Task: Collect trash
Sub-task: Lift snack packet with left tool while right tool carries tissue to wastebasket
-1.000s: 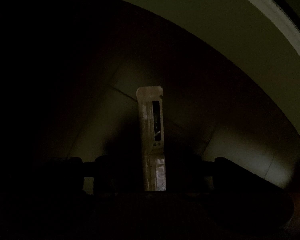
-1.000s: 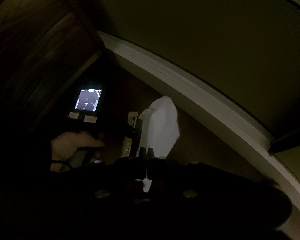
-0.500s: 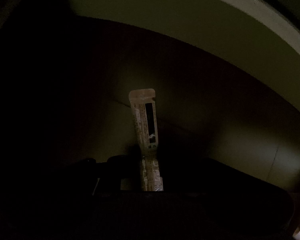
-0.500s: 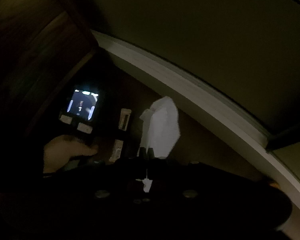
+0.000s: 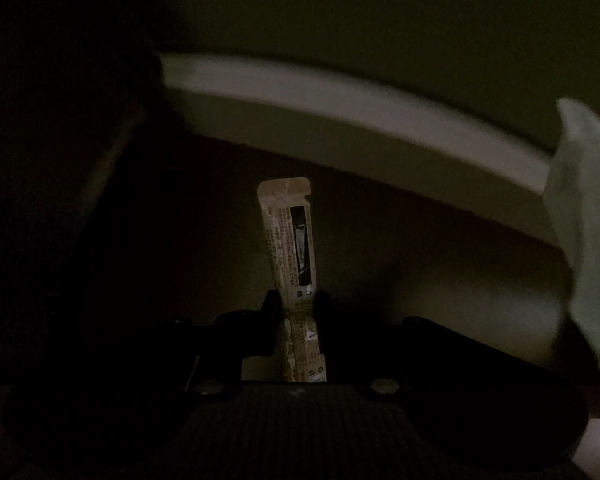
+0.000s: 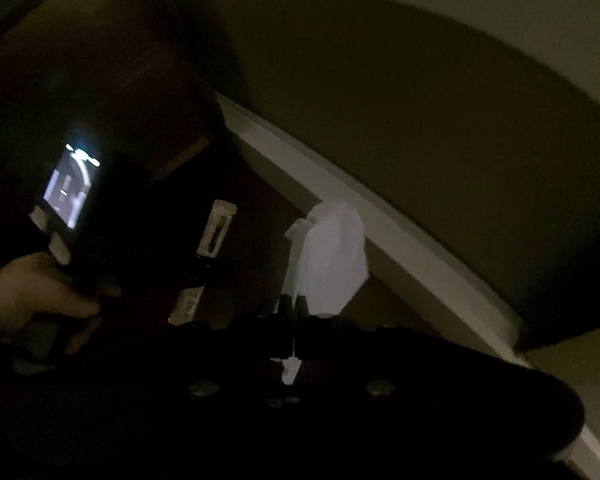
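The scene is very dark. A long, narrow printed sachet wrapper (image 5: 290,240) stands upright between the pads of my left gripper (image 5: 296,300), which is shut on its lower part. In the right wrist view the same wrapper (image 6: 218,232) shows at the left, held by the left gripper (image 6: 204,266). My right gripper (image 6: 294,306) is shut on a crumpled white tissue (image 6: 330,258) that sticks up above its fingertips. The tissue (image 5: 584,240) also shows at the right edge of the left wrist view.
A pale baseboard (image 5: 340,100) runs along a dark wall above a dim floor (image 5: 440,264). Dark wooden furniture (image 6: 80,80) stands at the left. A person's hand (image 6: 32,292) grips the left tool, whose small screen (image 6: 70,188) glows.
The left gripper has closed on the wrapper and lifted it away from the floor. The baseboard has dropped lower in its view and the tissue has come in at the right. The right gripper moved slightly.
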The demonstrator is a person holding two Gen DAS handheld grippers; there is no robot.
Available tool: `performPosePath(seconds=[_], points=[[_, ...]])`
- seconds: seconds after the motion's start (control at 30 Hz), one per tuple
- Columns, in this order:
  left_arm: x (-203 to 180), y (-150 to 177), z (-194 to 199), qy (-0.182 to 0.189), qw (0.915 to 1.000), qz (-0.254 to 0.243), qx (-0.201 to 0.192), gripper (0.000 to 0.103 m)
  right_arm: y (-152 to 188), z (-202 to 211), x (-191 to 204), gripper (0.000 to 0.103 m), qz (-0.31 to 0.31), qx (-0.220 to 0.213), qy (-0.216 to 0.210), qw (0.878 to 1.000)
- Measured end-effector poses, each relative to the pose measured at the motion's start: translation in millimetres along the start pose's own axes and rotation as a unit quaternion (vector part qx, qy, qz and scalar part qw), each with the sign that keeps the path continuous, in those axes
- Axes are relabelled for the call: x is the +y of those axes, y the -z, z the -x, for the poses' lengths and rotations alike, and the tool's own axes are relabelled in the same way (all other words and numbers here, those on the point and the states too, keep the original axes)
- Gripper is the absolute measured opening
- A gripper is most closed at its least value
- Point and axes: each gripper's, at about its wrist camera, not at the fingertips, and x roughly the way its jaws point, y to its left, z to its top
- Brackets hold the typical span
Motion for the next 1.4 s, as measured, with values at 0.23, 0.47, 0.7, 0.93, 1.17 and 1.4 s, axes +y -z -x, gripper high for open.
performPosePath(seconds=[0.23, 0.47, 0.7, 0.93, 1.17, 1.4], points=[[30.5, -20.6, 118.8, 0.003, 0.9982, 0.036, -0.047, 0.018, -30.8, 69.8, 39.8, 0.0, 0.035, -0.059, -0.014, 0.998], [55.4, -20.4, 247.6, 0.003, 0.9872, 0.099, -0.125, 0.018, -70.2, 166.4, 82.6, 0.0, 0.098, -0.136, 0.007, 0.986], [66.9, 4.3, 373.6, 0.005, 0.9711, 0.099, -0.217, 0.018, -88.5, 256.3, 131.6, 0.0, 0.168, -0.193, 0.006, 0.967], [80.5, 31.7, 485.5, -0.013, 0.9493, 0.106, -0.296, 0.018, -99.4, 328.4, 192.0, 0.0, 0.259, -0.257, 0.024, 0.931], [117.4, 44.5, 571.6, -0.048, 0.9223, 0.12, -0.364, 0.018, -123.8, 388.3, 259.1, 0.0, 0.324, -0.329, 0.032, 0.886], [166.1, 53.3, 660.5, -0.073, 0.8947, 0.145, -0.416, 0.018, -163.5, 427.8, 320.0, 0.0, 0.36, -0.387, 0.019, 0.849]])
